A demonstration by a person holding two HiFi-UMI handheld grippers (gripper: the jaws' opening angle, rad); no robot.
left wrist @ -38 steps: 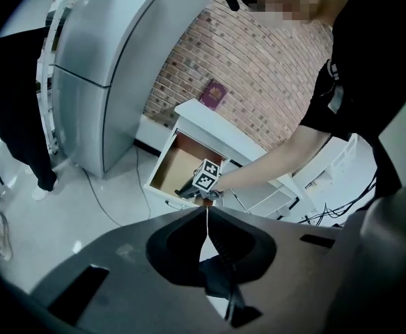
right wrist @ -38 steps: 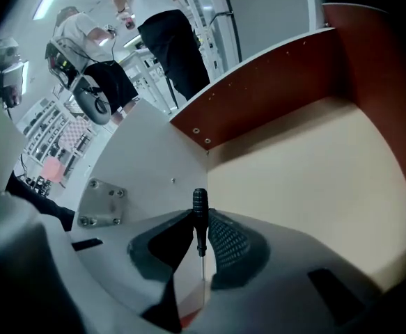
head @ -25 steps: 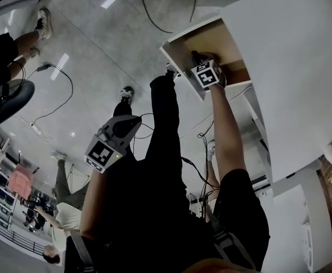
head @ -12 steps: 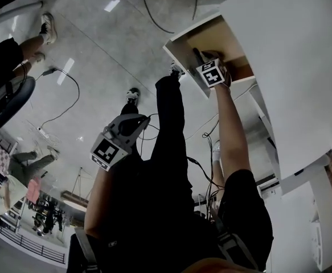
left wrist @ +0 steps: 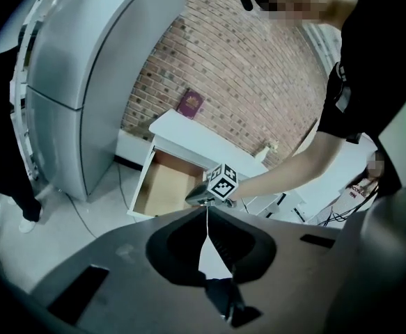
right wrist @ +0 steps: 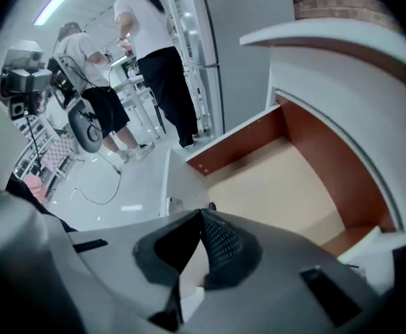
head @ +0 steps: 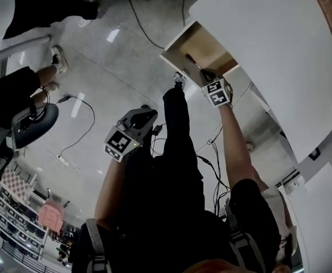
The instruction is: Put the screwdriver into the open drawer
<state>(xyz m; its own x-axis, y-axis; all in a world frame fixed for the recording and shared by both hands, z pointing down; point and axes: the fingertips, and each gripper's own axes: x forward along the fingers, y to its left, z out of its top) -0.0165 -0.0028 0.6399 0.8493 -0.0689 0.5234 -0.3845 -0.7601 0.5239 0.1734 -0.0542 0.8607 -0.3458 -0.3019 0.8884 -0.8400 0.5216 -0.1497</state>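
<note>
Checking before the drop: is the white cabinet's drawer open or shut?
Open: the tan wood-lined drawer juts out of the white cabinet, its inside showing.

Right arm (head: 234, 147) stretched straight forward, right gripper (head: 203, 73) at its far end, 2 jaws closed tip to tip. Left arm (head: 110, 189) bent at the elbow, left gripper (head: 145, 116) held close before the torso, jaws together, nothing between them.

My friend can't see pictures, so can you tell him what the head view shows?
Seen from above, the person's right tool holds a thin dark screwdriver that reaches into the open wooden drawer of a white cabinet. The left tool hangs beside their dark trouser leg, above a shiny floor.
</note>
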